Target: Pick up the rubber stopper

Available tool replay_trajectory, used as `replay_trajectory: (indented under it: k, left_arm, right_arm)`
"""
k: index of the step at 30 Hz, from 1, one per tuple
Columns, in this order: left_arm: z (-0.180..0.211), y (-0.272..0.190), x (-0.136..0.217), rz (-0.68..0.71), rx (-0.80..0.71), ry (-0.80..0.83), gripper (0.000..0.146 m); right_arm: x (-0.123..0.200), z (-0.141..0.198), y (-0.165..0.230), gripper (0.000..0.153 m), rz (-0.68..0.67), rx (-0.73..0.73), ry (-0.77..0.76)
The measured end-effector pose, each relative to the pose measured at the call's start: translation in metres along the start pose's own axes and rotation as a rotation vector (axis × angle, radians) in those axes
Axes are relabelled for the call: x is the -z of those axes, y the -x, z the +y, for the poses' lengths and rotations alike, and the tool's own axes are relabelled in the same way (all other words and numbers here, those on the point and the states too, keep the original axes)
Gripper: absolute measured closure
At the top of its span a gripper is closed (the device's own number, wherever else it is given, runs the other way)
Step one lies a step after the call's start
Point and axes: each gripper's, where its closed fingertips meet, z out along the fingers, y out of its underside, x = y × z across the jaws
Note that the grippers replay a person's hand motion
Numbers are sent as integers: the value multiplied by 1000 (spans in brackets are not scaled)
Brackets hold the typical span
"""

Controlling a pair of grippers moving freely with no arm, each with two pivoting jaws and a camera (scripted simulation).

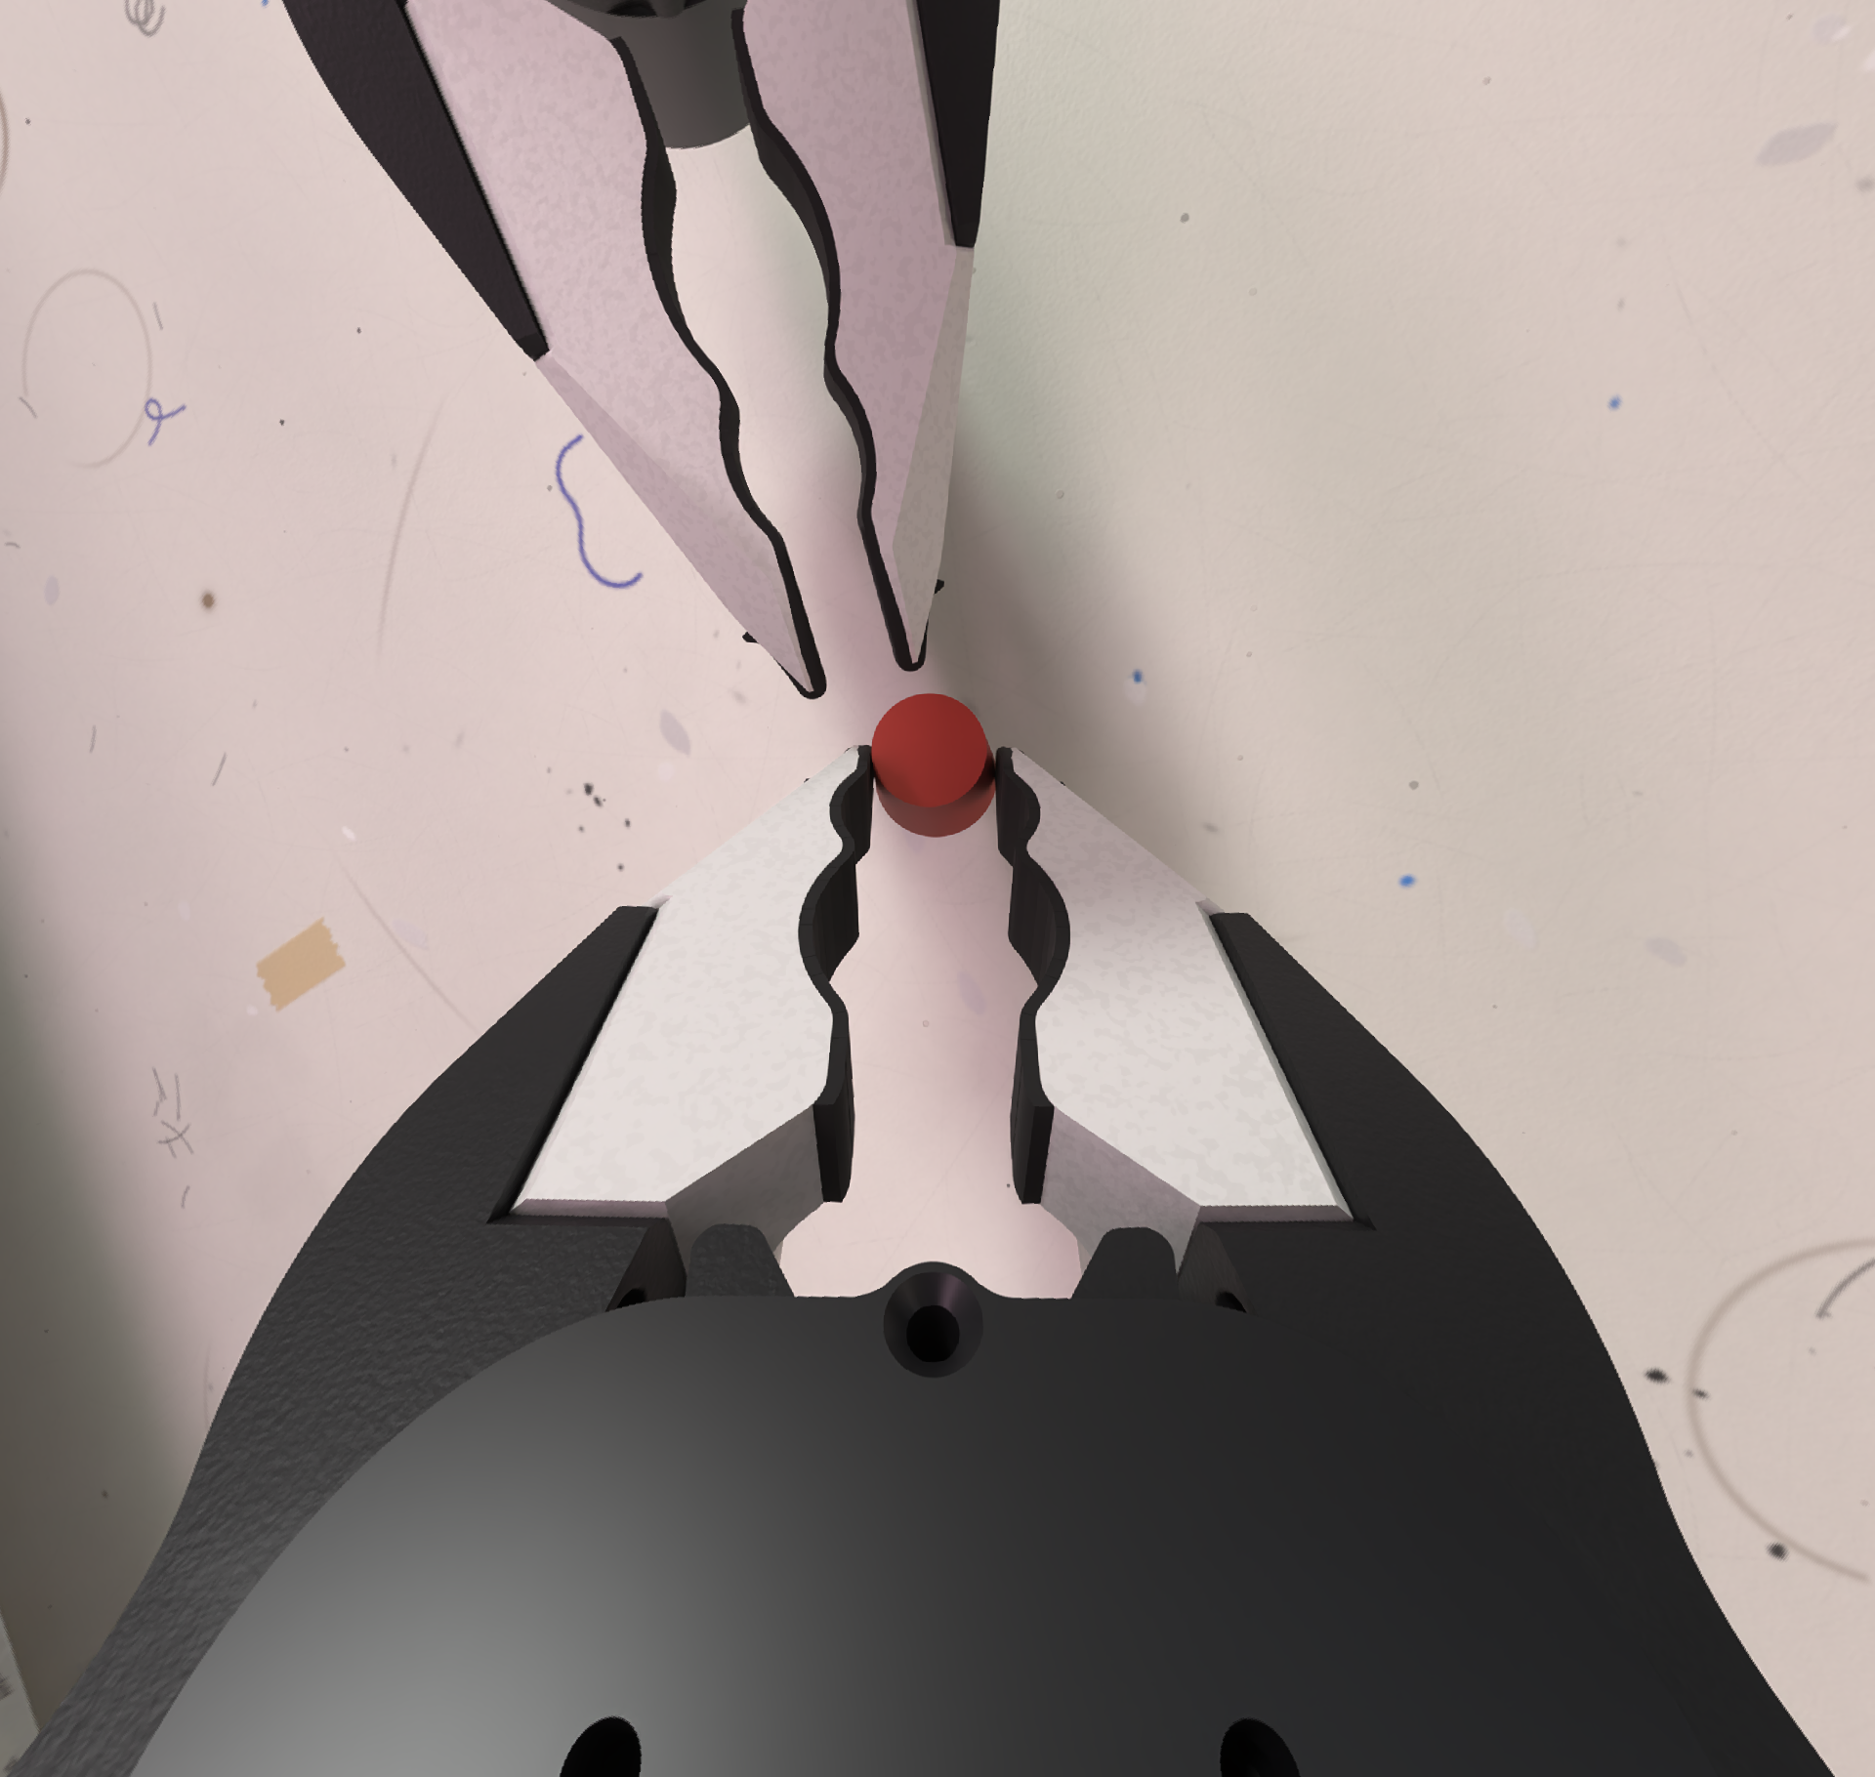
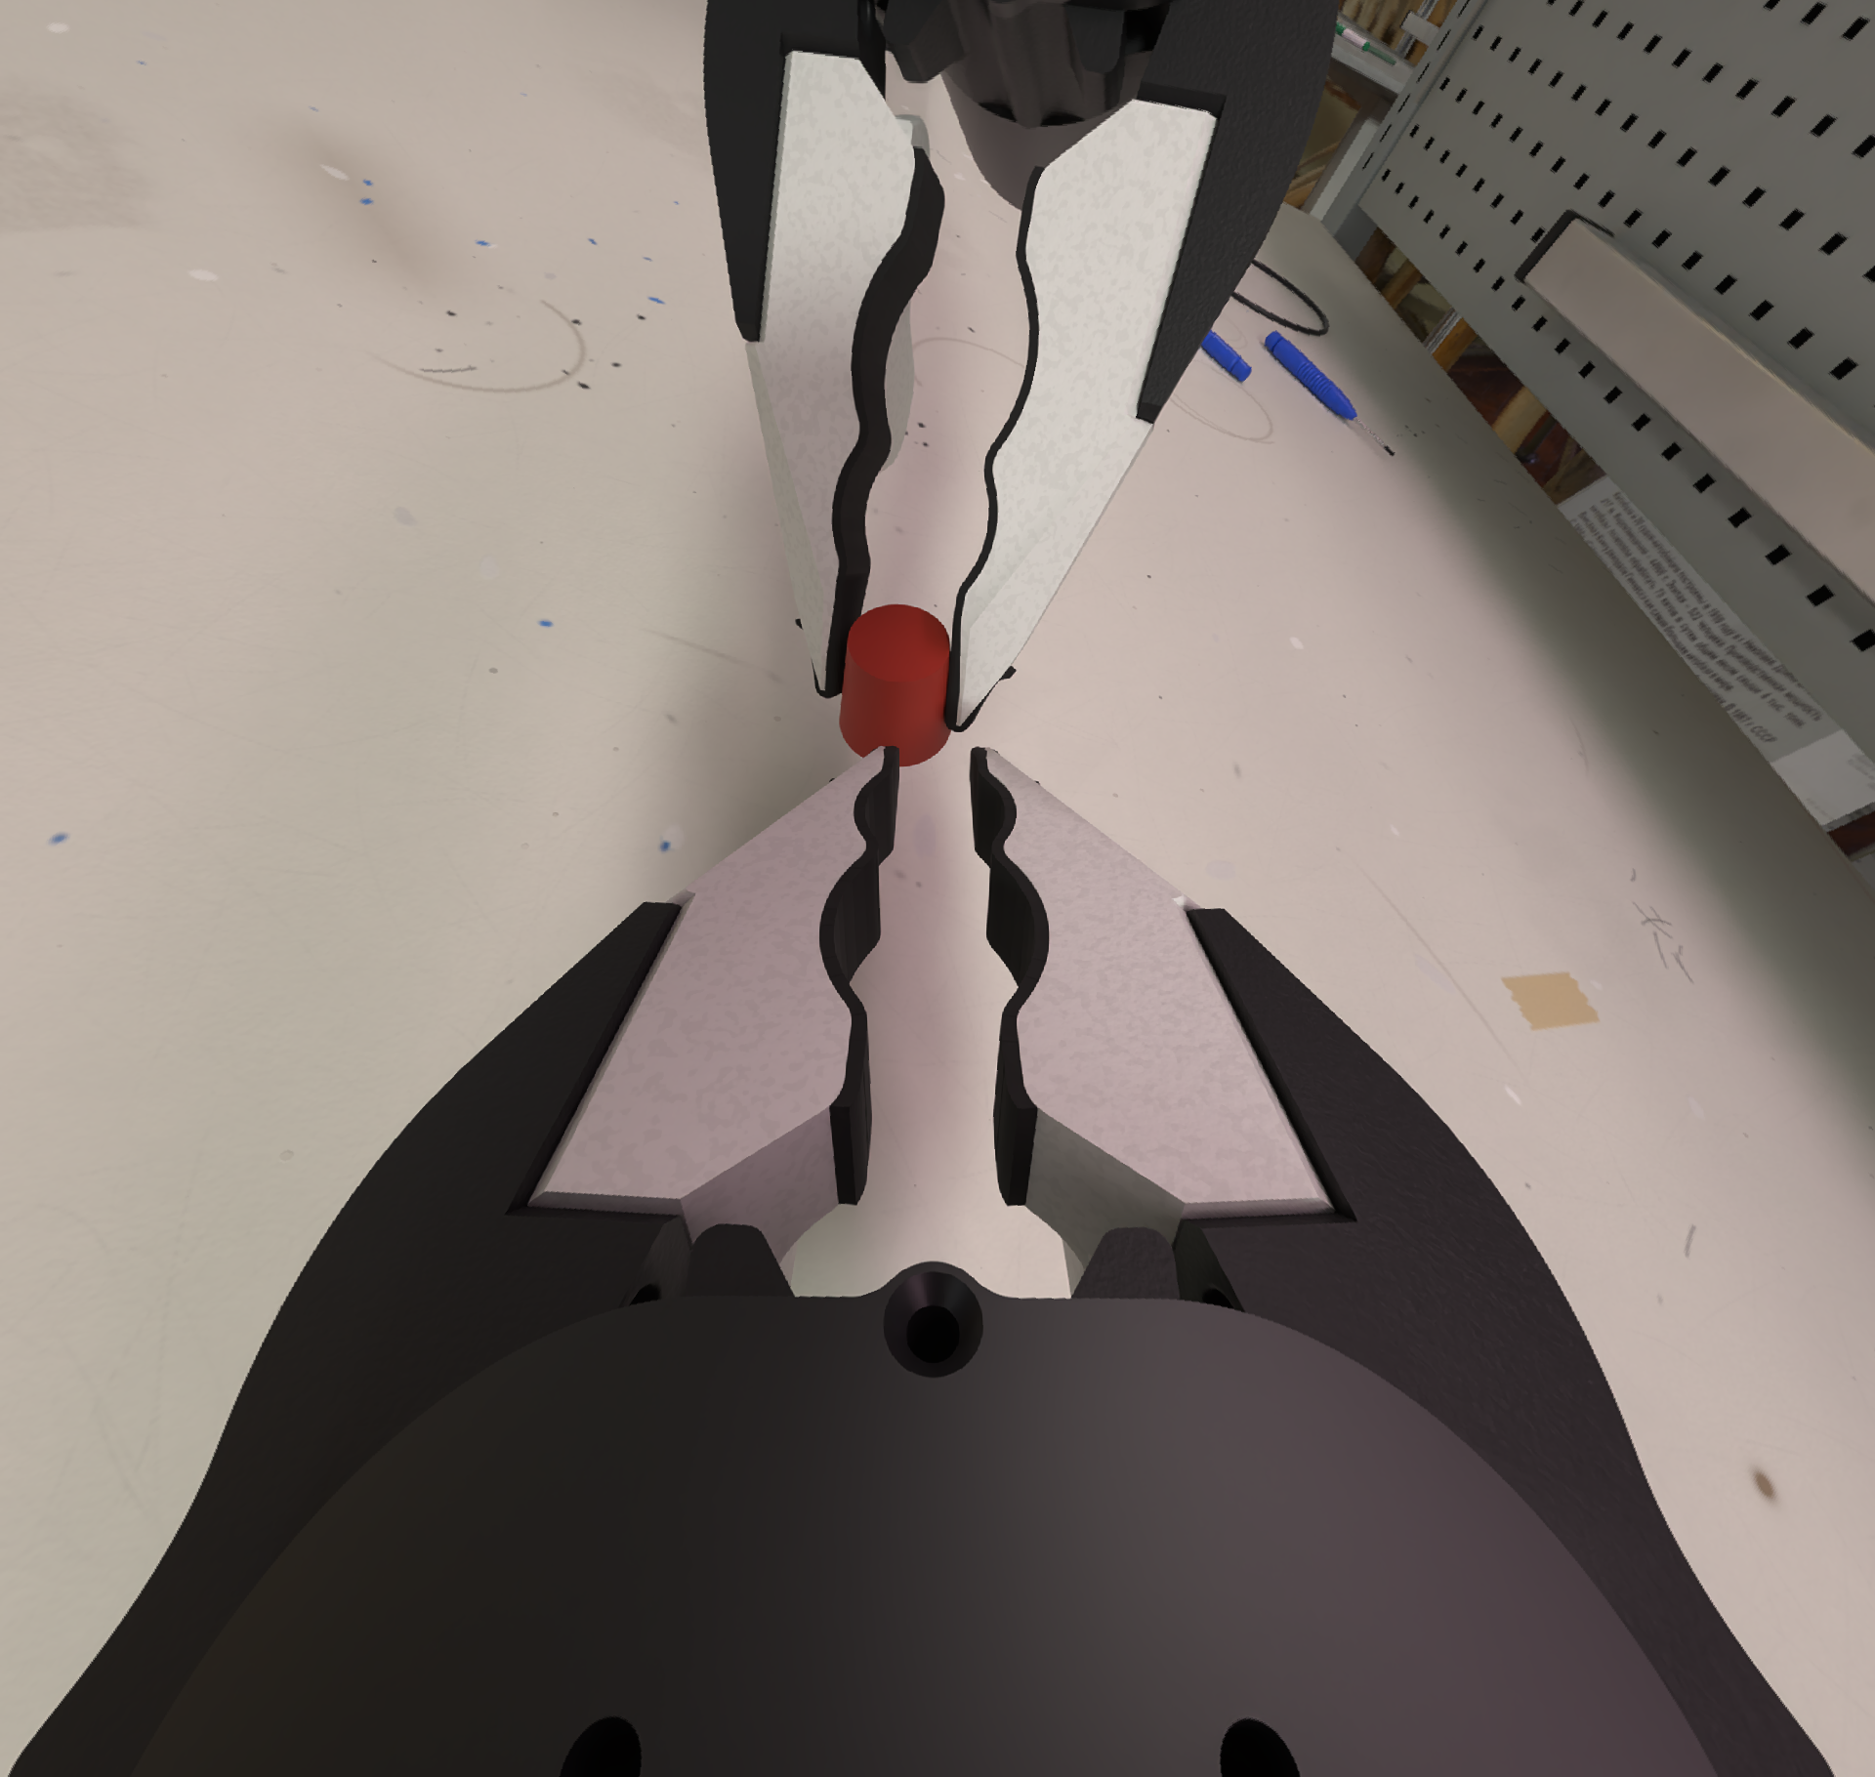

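The rubber stopper (image 1: pixel 928 749) is a small red cylinder. My left gripper (image 1: pixel 931 767) is shut on it, one fingertip on each side, and looks almost straight down at the table. In the right wrist view the stopper (image 2: pixel 893 663) sits upright between the left gripper's tips (image 2: pixel 893 704), close to the table; I cannot tell whether it touches. My right gripper (image 2: pixel 933 760) faces the left one tip to tip. Its jaws stand a narrow gap apart with nothing between them, just short of the stopper. It also shows in the left wrist view (image 1: pixel 860 675).
The stained pale table (image 1: pixel 1420 511) lies all around. A tan piece of tape (image 2: pixel 1549 1000) lies to the right. Two blue pens (image 2: pixel 1309 374) and a black cable (image 2: pixel 1289 308) lie far right, before a grey pegboard (image 2: pixel 1674 156).
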Motion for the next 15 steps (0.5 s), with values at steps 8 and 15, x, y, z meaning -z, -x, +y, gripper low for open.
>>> replay_trajectory:
  k: [8,15]
  left_arm:
    - [0,-1,-1,1,-3,2,122]
    - [0,-1,-1,4,-3,2,122]
  right_arm:
    - [-1,1,2,135,-8,7,7]
    - [0,1,0,137,4,5,7]
